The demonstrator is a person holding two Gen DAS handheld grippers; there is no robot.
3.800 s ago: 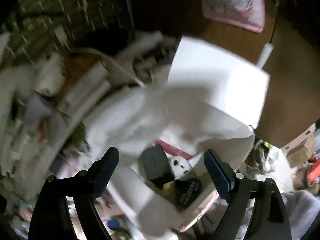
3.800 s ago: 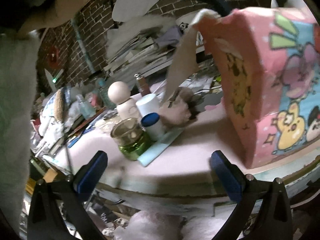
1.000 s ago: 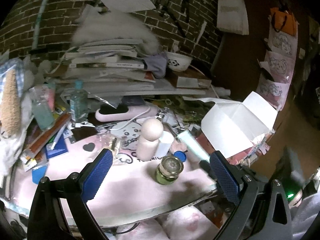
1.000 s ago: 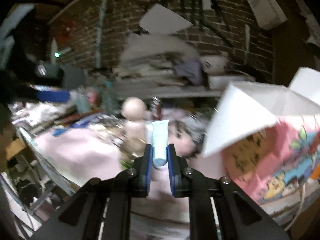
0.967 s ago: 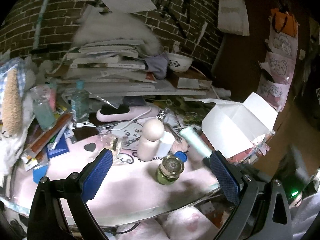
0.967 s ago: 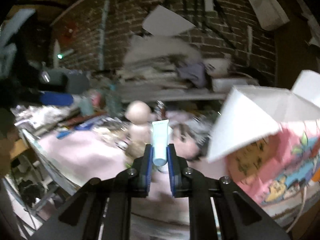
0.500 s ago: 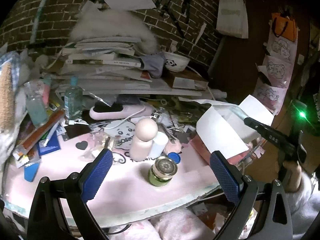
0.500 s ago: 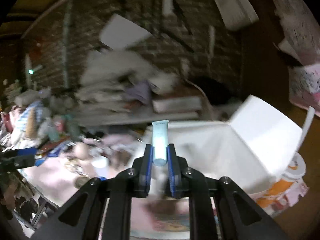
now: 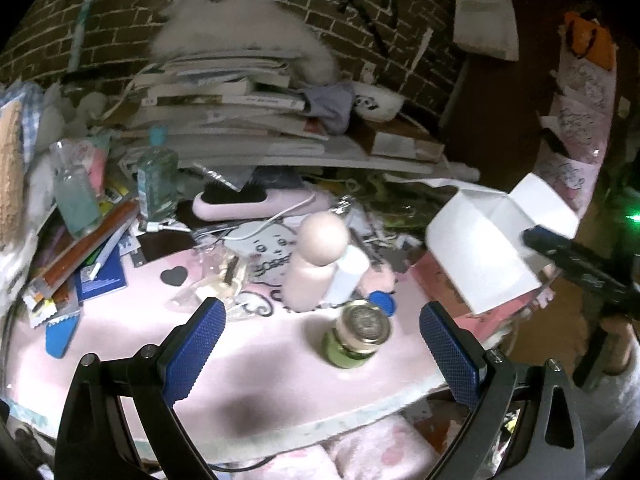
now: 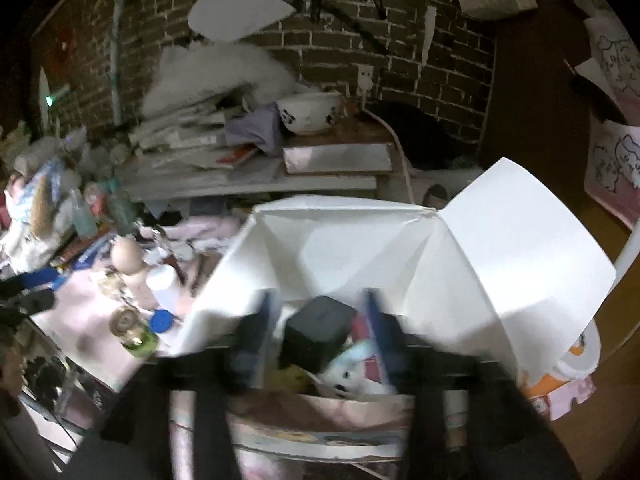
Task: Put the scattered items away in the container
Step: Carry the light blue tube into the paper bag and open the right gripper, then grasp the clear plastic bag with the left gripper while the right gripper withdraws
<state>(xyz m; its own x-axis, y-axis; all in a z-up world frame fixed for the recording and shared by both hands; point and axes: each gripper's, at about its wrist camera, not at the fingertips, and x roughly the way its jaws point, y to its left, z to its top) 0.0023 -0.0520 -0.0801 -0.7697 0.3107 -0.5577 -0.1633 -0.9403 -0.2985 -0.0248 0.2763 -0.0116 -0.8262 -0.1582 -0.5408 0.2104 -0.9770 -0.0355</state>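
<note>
My right gripper (image 10: 318, 336) hangs over the open mouth of the white box (image 10: 360, 248), the container with the pink cartoon sides. Its jaws are blurred and opening right now, and I see nothing pressed between the pads. Directly under them, inside the box, sit a dark square case (image 10: 316, 328), something white with black spots (image 10: 348, 380) at about 5 o'clock from the case, and a yellowish thing at 7 o'clock from it. A pale blue-green shape lies between the case and the spotted piece; too blurred for me to name it.

My left gripper (image 9: 322, 350) stands wide apart and empty above the pink tabletop (image 9: 260, 380). Between its pads, nearer the right one, stands the green glass jar (image 9: 356, 338) with a metal lid. At 11 o'clock from the jar stands the pink round-headed bottle (image 9: 314, 266), with a white bottle (image 9: 346, 276) leaning against it. A blue cap (image 9: 382, 302) lies just beside the jar at 1 o'clock. From this view the box (image 9: 484, 256) sits at 3 o'clock on the table's edge, with the other gripper's dark finger reaching over its flap.
</note>
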